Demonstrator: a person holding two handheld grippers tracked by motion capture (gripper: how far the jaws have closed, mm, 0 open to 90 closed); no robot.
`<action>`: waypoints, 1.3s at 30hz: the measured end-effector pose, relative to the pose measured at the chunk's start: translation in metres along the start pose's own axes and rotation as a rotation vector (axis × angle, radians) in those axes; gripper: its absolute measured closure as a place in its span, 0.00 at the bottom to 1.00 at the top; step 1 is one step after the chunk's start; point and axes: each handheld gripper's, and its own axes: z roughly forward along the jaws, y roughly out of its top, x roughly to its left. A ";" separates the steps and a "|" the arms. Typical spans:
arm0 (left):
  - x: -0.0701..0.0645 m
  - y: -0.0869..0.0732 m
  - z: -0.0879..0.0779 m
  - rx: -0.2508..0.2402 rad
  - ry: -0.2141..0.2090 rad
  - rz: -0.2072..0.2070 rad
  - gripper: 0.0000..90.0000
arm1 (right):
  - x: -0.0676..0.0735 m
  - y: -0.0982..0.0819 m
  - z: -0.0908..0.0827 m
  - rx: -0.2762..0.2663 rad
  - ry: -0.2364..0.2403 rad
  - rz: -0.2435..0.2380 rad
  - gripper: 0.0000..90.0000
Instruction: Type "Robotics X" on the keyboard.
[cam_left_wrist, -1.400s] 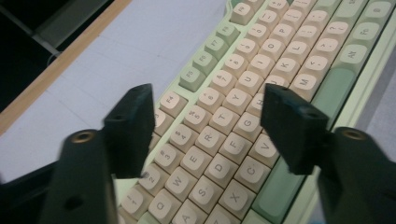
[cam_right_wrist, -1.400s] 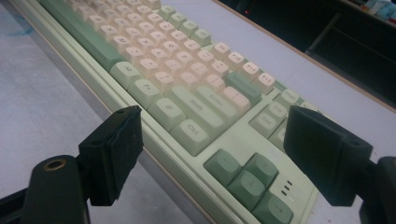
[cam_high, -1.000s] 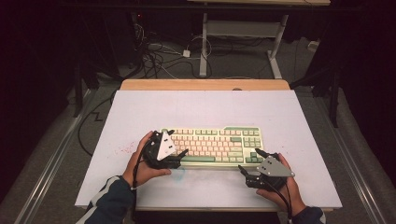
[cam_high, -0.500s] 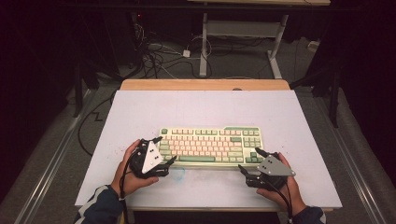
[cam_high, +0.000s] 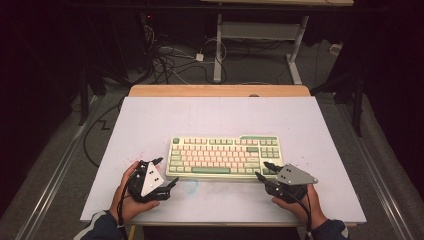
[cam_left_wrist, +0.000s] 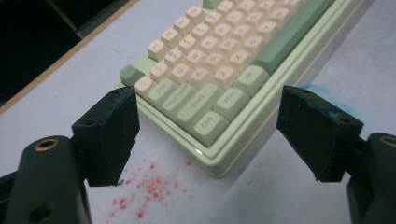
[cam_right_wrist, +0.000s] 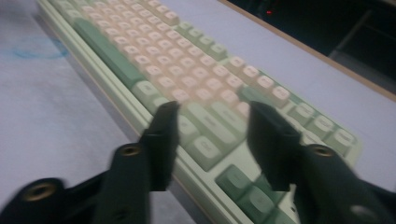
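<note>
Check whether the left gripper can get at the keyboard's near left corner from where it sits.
Probably yes: the left gripper is open, its fingers straddle the keyboard corner, nothing between.

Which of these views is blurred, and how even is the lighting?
Right gripper view: motion-blurred, smearing the right gripper and the green-and-cream mechanical keyboard. Left gripper view: sharp key legends, left gripper crisp. High view: white table top evenly lit, surroundings almost black.

Keyboard (cam_high: 223, 156) pale green, pinkish keys (perhaps cream).
</note>
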 end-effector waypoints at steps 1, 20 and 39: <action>0.001 -0.002 -0.001 0.004 0.005 -0.008 0.22 | 0.000 0.002 0.001 0.003 0.015 0.007 0.81; 0.000 -0.016 0.005 0.069 0.012 0.011 0.22 | 0.002 0.043 0.065 0.100 0.064 -0.016 1.00; -0.001 -0.021 0.006 0.102 0.004 0.033 0.22 | 0.015 0.071 0.125 0.210 0.074 -0.052 1.00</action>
